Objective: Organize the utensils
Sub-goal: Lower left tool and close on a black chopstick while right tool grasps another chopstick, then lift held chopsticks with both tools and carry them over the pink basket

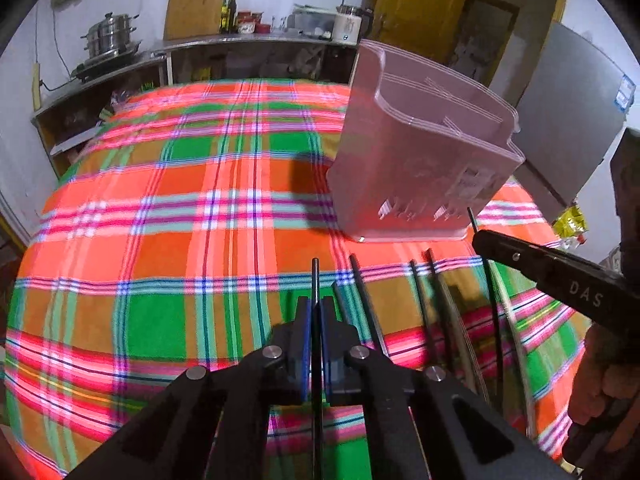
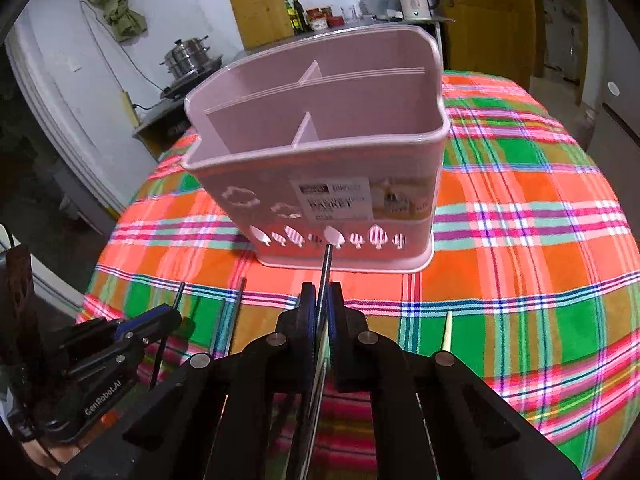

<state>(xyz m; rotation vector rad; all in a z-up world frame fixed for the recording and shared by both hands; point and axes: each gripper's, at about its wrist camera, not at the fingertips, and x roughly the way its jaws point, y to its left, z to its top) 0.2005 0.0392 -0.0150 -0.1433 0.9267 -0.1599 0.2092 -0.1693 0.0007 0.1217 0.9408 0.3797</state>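
Closest in, the left gripper [image 1: 317, 308] has its blue pads pressed together on a thin black chopstick [image 1: 315, 280], whose tip pokes out toward twelve o'clock. The right gripper [image 2: 322, 300] is likewise pinched tight on a slim grey stick [image 2: 326, 268], probably another chopstick, though its lower part is blurred behind the fingers. Both sticks run lengthwise along the fingers, tips forward. The pink utensil basket [image 2: 316, 184] stands upright on the plaid tablecloth [image 1: 180, 200], dead ahead at twelve o'clock of the right gripper and near its stick's tip; from the left gripper it lies off toward one o'clock, farther away. So the right hand looks the nearer to its open compartments, and I'd judge each stick must tip toward upright before it can drop in. More dark chopsticks [image 1: 366, 300] lie on the cloth between the grippers, and a pale one [image 2: 447, 330] lies at three o'clock of the right gripper.
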